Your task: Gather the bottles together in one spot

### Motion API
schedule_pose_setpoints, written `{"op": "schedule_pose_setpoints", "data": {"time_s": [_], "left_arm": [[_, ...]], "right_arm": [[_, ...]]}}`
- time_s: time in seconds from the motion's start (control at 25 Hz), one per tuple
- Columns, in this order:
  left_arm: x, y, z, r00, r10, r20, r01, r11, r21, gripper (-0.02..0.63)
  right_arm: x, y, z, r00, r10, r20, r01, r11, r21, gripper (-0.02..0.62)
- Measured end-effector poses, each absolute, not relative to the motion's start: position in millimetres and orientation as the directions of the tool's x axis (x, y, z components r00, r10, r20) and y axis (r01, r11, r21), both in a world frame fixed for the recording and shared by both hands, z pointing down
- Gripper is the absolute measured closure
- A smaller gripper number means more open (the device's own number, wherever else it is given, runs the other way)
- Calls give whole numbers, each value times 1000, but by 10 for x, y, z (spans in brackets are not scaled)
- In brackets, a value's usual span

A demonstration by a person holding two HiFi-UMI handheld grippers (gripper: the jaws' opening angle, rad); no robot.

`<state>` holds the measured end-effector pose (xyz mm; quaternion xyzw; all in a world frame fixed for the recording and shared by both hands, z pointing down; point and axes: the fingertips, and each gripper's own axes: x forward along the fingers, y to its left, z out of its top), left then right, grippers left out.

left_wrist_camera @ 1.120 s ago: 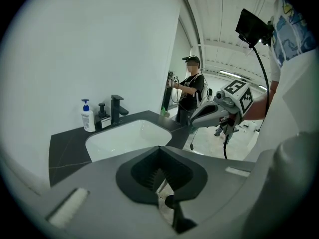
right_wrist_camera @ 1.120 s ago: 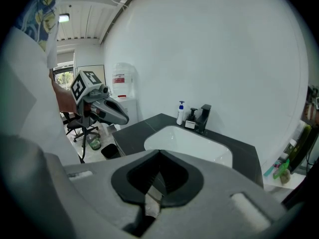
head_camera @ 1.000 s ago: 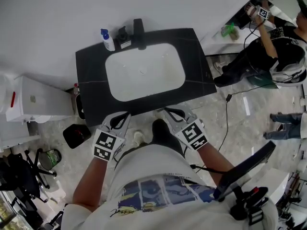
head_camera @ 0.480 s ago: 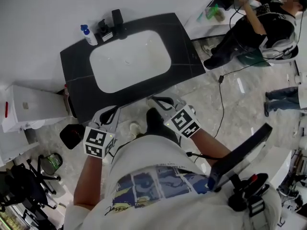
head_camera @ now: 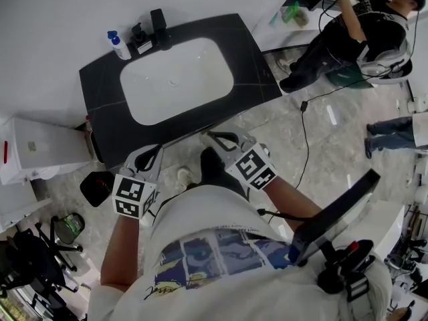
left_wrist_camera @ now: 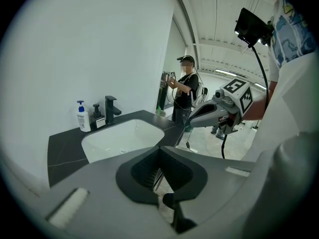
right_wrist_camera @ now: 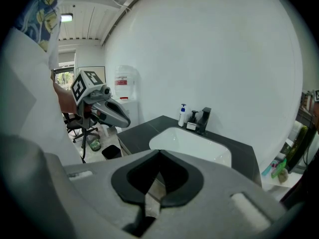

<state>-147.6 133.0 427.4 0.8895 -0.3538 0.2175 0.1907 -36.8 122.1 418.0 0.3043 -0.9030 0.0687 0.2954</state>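
A white pump bottle with a blue cap point(head_camera: 117, 45) stands at the back left corner of the black counter point(head_camera: 261, 72), beside a small dark bottle point(head_camera: 140, 37) and the black faucet point(head_camera: 159, 27). Both bottles also show in the left gripper view, the white bottle point(left_wrist_camera: 82, 117) next to the dark bottle point(left_wrist_camera: 97, 118), and in the right gripper view as the white bottle point(right_wrist_camera: 183, 115). My left gripper point(head_camera: 150, 154) and right gripper point(head_camera: 214, 138) hover off the counter's front edge, over the floor. Both are shut and hold nothing, far from the bottles.
A white basin point(head_camera: 177, 79) fills the counter's middle. A white cabinet point(head_camera: 33, 149) and a black bin point(head_camera: 97, 186) stand to the left. A green item point(head_camera: 291, 12) lies on a white ledge at the right, where a person point(head_camera: 361, 32) works. A cable point(head_camera: 307, 132) runs across the floor.
The counter has slid up and to the left in the head view, and both grippers now sit a little further from its front edge. The jaws stayed shut.
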Motion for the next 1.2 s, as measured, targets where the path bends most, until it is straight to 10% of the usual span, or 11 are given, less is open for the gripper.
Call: {"op": "schedule_pose_setpoints", "data": {"time_s": [1.2], "left_arm": [[-1305,1414,4289,679,-512,526,-680,-708,189,604]], "right_arm": [[-287,1344,4148,-628,-531,569,-608,791,69,594]]}}
